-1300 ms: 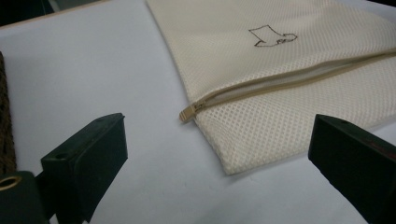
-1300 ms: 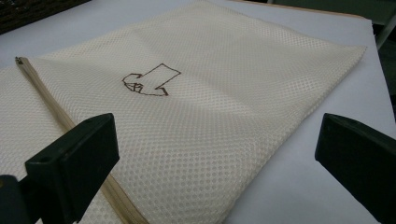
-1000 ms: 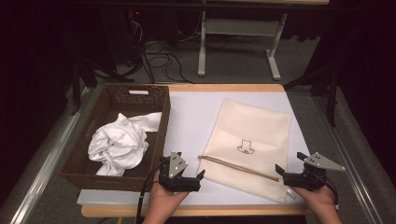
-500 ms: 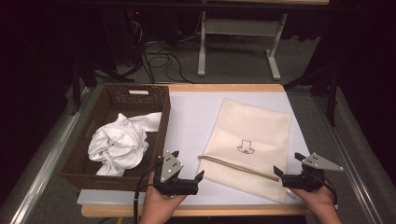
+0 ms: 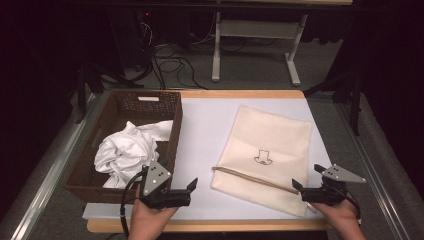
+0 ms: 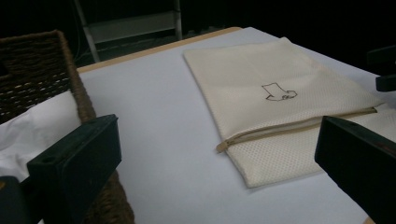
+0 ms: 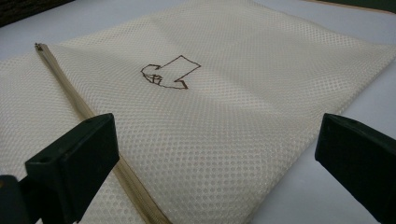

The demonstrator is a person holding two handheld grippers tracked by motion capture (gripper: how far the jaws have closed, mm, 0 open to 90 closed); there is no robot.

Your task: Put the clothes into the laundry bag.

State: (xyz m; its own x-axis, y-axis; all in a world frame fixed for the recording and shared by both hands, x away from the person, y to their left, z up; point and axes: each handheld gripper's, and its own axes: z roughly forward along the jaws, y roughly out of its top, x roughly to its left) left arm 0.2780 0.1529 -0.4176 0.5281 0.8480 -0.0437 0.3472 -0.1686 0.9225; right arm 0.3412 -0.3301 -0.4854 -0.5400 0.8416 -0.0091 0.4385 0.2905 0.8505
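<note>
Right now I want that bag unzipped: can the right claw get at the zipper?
Probably yes: the right claw hangs open beside the zipper end on the mesh bag, nothing between them.

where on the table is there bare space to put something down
Bare white strip between the basket and the mesh bag, plus the far edge beyond the bag. The basket holds a white cloth. Both grippers crowd the near edge.
</note>
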